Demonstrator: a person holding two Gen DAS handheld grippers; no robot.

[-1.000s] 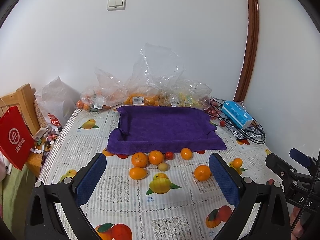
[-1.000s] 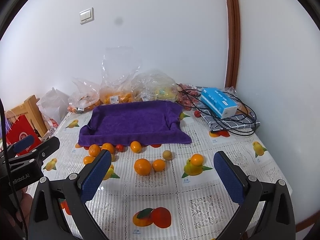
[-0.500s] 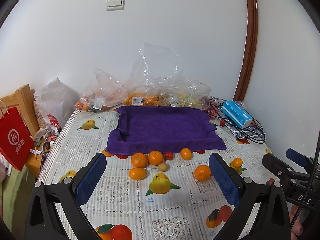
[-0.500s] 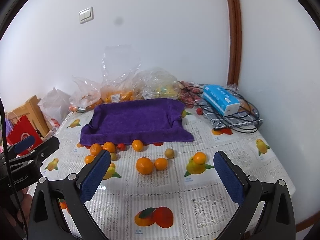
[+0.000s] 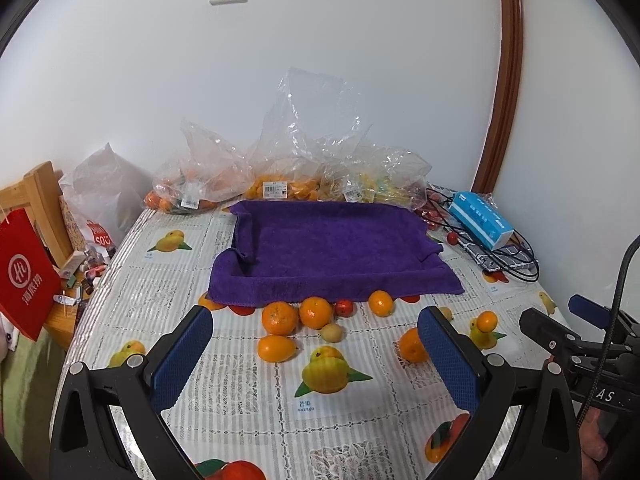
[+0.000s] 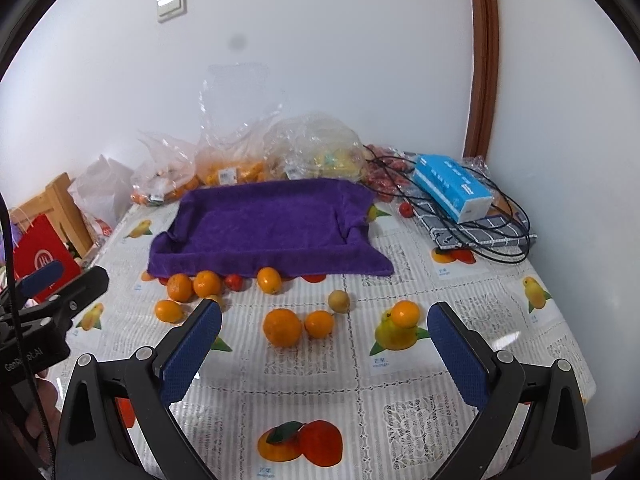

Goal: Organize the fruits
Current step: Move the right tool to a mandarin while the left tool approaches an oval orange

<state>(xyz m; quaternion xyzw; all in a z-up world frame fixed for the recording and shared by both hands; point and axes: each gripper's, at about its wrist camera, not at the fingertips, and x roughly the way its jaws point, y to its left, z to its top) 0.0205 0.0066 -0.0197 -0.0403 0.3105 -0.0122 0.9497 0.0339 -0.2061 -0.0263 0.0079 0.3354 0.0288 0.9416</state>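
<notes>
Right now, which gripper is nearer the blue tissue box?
Right. The right gripper sits on the tissue box side of the table; the left gripper is toward the opposite side.

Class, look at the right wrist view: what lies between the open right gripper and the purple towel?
Loose fruit on the tablecloth: a large orange, a smaller orange touching it, and a small tan fruit nearer the purple towel.

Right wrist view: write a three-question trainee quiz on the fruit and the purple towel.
1. True or false: fruit already lies on the purple towel.
2. Which is closest to the right gripper? A) the largest orange B) blue tissue box C) fruit bags
3. Fill in: both grippers are ___.

Key: 1 false; 2 A; 3 open
</notes>
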